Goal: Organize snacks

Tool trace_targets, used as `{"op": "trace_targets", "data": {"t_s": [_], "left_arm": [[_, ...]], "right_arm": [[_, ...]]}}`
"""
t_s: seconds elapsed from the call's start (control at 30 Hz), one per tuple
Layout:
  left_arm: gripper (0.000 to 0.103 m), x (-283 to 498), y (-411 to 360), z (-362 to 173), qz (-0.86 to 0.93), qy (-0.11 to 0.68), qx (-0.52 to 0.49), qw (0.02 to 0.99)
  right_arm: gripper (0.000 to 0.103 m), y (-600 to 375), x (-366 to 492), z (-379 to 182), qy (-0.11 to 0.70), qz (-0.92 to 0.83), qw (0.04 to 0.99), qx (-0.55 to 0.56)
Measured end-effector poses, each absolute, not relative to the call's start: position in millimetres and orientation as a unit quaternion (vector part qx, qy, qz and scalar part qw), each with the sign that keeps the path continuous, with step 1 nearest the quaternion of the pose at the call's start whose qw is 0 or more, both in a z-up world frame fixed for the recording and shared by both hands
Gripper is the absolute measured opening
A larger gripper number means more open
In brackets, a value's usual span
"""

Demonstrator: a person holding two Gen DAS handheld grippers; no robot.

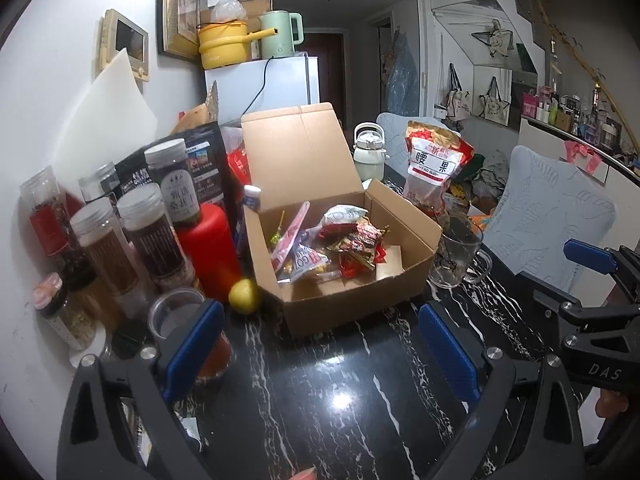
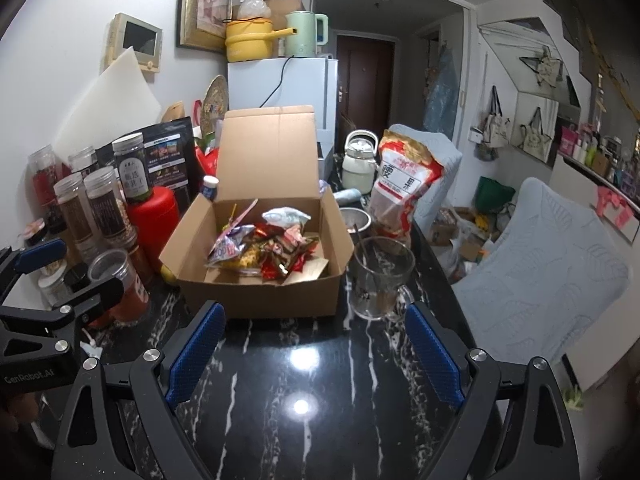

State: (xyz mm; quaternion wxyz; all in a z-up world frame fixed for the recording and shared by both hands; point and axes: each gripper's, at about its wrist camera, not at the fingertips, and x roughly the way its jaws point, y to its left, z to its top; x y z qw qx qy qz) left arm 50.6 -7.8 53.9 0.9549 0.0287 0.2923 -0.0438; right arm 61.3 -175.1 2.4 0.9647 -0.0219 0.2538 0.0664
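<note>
My left gripper (image 1: 320,344) & right gripper (image 2: 314,354) both gape wide, nothing held, over black table (image 2: 320,420). Snacks (image 2: 264,248) sit in open cardboard box (image 2: 256,292) just ahead.

Matt cardboard on glossy stone

A matt brown cardboard box (image 2: 256,292) sits on a glossy black marbled tabletop (image 2: 304,380); a clear glass mug (image 2: 380,280) stands centre-right.

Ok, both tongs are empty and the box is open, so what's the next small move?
Probably ease the right tongs forward and right toward the cashew bag. It stands outside the open cardboard box, behind the glass mug, while the other snack packets already lie inside.
</note>
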Motion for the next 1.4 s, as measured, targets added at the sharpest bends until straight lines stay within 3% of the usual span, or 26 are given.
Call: {"op": "trace_targets", "data": {"t_s": [1.4], "left_arm": [[0.100,61.0,-19.5,38.5,-0.065,0.312,0.031,0.947]], "right_arm": [[0.092,-176.7,73.2,-13.7,0.282,0.056,0.957,-0.032]]}}
